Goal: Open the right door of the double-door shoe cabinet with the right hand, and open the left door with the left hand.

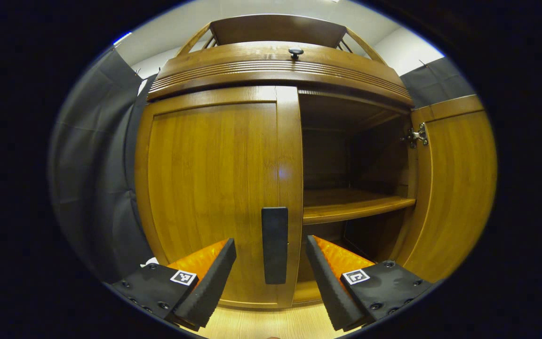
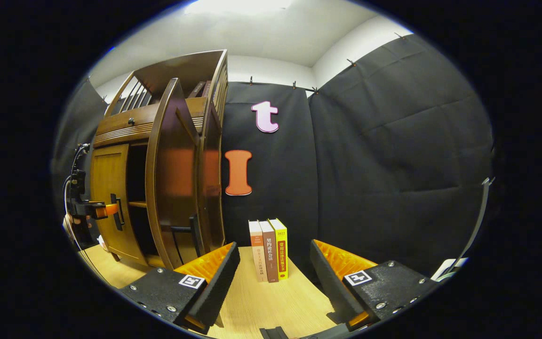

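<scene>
One door point(image 1: 454, 188) hangs open; the left gripper point(image 1: 271, 278), jaws wide, straddles the left door's handle point(image 1: 274, 245). Closing off-centre, I'd guess, could slip.

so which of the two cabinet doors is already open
The right door, swung out wide so the shelf shows. The left door sits shut, its handle between the left gripper fingers.

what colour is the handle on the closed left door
Black, a flat vertical bar handle on the left door; clearest in the left gripper view.
</scene>
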`<action>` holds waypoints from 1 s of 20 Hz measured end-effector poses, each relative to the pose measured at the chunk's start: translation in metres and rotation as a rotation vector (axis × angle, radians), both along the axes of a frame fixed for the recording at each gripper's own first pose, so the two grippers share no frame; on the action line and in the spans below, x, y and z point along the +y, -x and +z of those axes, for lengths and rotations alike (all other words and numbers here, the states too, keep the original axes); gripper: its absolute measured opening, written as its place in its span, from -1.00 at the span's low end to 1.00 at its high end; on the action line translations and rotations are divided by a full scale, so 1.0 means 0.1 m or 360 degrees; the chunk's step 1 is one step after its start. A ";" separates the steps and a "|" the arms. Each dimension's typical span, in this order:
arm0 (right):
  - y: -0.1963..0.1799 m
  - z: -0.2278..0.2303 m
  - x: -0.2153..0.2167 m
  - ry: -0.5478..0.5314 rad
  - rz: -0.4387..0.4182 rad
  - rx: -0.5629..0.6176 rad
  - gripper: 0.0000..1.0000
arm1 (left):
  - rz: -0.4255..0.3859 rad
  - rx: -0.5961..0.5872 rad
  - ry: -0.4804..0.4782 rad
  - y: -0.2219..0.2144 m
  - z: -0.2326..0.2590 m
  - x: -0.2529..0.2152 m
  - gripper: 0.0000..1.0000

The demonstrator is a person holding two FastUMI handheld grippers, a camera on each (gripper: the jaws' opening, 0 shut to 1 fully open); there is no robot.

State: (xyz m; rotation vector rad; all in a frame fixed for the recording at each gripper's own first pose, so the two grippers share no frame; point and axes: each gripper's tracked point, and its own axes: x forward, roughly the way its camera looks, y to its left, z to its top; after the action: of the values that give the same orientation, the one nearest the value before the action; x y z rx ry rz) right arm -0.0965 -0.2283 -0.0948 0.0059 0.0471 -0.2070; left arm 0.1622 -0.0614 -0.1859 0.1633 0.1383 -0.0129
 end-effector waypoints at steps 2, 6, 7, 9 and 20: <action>0.00 -0.01 -0.01 -0.0003 -0.0007 -0.0004 0.85 | 0.0011 0.0020 0.0004 -0.07 -0.10 0.02 0.89; 0.00 0.01 -0.02 0.0022 -0.0032 -0.0006 0.73 | 0.0038 0.0042 0.0038 -0.22 -0.22 0.07 0.89; 0.01 0.02 -0.02 0.0024 -0.0037 -0.0014 0.85 | 0.0046 0.0045 0.0023 -0.22 -0.24 0.09 0.88; 0.03 0.07 -0.02 0.0017 -0.0047 -0.0032 0.85 | 0.0050 0.0039 0.0009 -0.31 -0.26 0.08 0.80; 0.17 0.28 0.14 0.0074 -0.0040 -0.0082 0.85 | 0.0025 0.0085 0.0101 -0.28 -0.36 0.01 -0.31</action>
State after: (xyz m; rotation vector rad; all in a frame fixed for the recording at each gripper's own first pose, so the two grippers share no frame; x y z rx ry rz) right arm -0.1139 -0.2146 -0.0669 -0.0343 -0.0090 -0.2330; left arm 0.1898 -0.0599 -0.2221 0.0988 0.1921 -0.0059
